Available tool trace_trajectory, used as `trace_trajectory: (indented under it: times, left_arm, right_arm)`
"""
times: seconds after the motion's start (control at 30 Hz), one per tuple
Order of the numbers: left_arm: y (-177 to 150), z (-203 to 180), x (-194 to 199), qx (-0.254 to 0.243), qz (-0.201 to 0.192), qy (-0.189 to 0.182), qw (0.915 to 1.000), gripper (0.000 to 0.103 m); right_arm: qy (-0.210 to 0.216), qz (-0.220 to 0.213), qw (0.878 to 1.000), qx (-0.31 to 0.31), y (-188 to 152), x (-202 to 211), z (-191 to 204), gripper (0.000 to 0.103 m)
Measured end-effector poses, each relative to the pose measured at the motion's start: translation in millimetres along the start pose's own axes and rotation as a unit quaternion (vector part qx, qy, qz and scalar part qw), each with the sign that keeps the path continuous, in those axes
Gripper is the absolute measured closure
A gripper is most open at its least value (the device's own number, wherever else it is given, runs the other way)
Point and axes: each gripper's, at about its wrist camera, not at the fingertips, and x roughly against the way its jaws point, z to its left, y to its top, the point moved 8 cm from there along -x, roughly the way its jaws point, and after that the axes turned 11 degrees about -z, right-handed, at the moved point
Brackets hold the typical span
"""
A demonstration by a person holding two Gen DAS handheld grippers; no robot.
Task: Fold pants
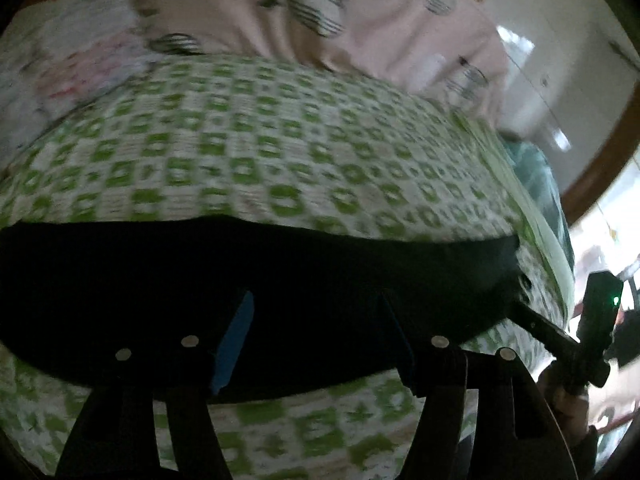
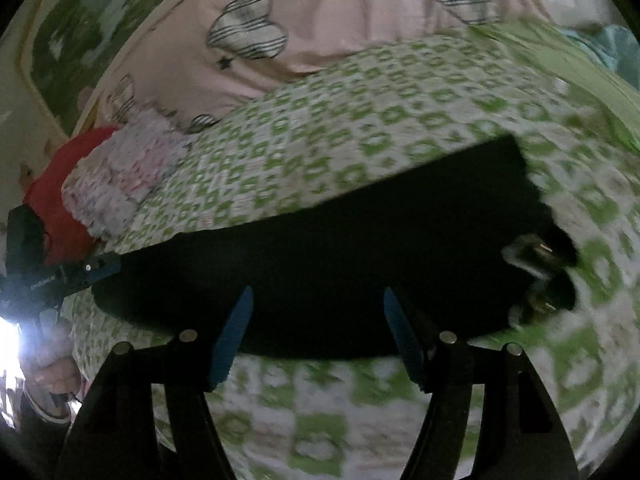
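Observation:
Black pants (image 1: 256,280) lie flat as a long dark band across a green-and-white patterned bedspread (image 1: 248,152). My left gripper (image 1: 316,336) is open, its blue-padded fingers hovering over the pants' near edge. In the right wrist view the pants (image 2: 340,240) stretch from lower left to upper right, with the waistband and a metal button (image 2: 536,256) at the right end. My right gripper (image 2: 320,332) is open over the pants' near edge. Each gripper shows at the other view's edge: the right one (image 1: 540,326), the left one (image 2: 96,268).
A pink blanket with cloud prints (image 2: 288,20) lies bunched at the back of the bed. A white-pink cloth (image 2: 120,172) and a red cloth (image 2: 52,188) sit at the bed's left. The bed's right edge (image 1: 548,232) drops to the room beyond.

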Motion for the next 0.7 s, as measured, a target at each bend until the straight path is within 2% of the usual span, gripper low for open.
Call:
trace_trajectory:
  times: [0.1, 0.37, 0.7]
  left_arm:
    - [-7.1, -26.6, -13.2, -0.016, 0.017, -0.019, 0.9996, 0.038]
    - [-20.6, -63.2, -37.0, -0.055, 0.053, -0.049, 0.9959, 0.037]
    - [-54.0, -111.3, -66.1, -0.153, 0.101, -0.082, 0.9796, 0.037]
  right_arm:
    - [-0.013, -0.007, 1.0, -0.019, -2.1, 10.3, -18.4, 0.034]
    - [-0.034, -0.023, 0.998, -0.044, -1.7, 20.3, -47.4, 0.034]
    - [-0.045, -0.029, 0.997, -0.062, 5.1, 12.2, -66.9, 0.034]
